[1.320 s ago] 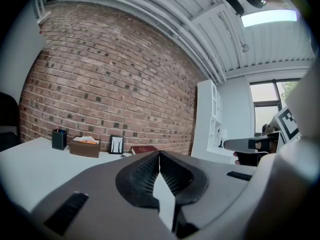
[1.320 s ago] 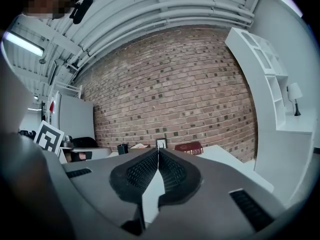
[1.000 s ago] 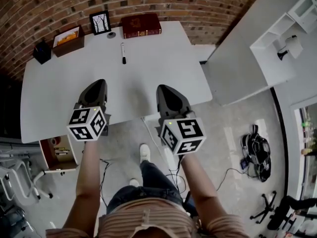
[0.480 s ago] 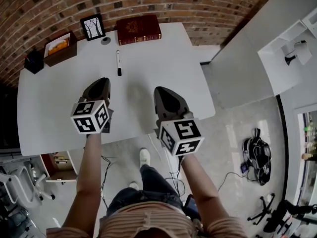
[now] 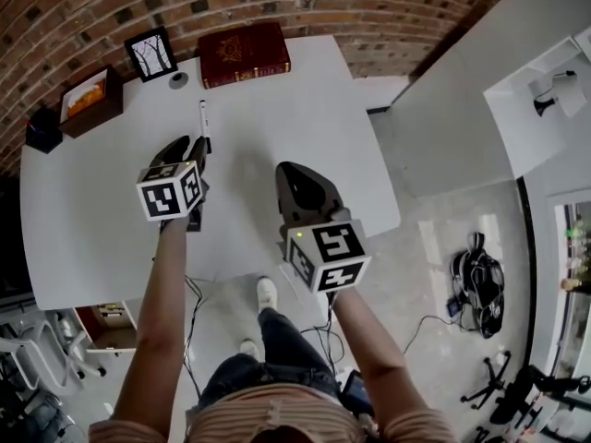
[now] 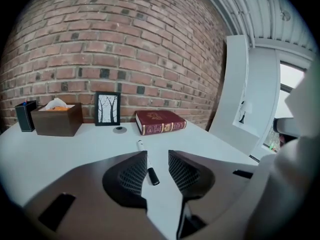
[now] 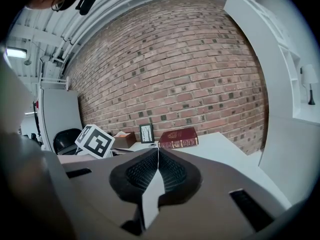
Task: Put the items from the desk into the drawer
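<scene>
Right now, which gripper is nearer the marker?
Left. The left gripper, jaws just opened, has the marker between them, untouched; the right gripper, shut, hangs back to its right.

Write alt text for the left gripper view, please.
The left hand-held gripper, jaws just opened, frames a marker lying ungripped on a white desk. A red book, framed picture and brown box stand behind, against a brick wall.

Desk top [image 5: 305, 146]: white, smooth, matt, laminate look. Book [image 5: 243, 52]: dark red cover, leather-like, gilt stamping, slight sheen. Marker [image 6: 148, 163]: glossy white plastic barrel, black cap. Wall [image 5: 305, 3]: rough matt brick. Box [image 5: 90, 101]: dark brown, matt. My left gripper [image 6: 157, 152]: matt dark plastic shell, pads [image 6: 133, 177] with a fine grid texture.
</scene>
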Motion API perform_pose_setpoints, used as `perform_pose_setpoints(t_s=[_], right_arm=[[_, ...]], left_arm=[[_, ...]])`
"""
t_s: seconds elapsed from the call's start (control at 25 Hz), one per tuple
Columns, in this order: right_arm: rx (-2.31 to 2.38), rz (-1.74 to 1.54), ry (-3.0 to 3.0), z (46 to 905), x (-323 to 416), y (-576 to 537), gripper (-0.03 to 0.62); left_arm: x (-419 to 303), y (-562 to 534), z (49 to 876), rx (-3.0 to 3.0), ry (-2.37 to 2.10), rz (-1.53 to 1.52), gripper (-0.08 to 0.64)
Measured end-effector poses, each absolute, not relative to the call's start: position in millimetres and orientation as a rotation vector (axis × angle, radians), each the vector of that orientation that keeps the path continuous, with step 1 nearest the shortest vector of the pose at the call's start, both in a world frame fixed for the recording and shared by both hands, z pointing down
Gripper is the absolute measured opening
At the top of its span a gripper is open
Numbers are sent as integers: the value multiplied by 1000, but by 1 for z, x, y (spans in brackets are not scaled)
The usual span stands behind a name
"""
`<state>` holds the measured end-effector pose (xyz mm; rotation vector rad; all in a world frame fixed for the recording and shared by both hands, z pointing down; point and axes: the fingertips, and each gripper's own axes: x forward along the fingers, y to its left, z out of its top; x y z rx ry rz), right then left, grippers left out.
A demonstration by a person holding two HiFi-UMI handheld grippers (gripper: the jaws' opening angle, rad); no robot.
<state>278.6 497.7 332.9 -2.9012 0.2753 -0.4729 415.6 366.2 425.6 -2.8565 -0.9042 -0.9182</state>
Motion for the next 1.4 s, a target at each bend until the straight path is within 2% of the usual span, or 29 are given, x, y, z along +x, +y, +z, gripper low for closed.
perform_pose_setpoints(t_s=[1.16, 1.4], right_arm=[[-2861, -631, 290, 372, 314, 508, 18], [-2861, -636, 298, 373, 315, 507, 17]], left_arm=[[473, 380, 513, -2628, -688, -1298, 129], [472, 377, 514, -2632, -661, -1265, 74]])
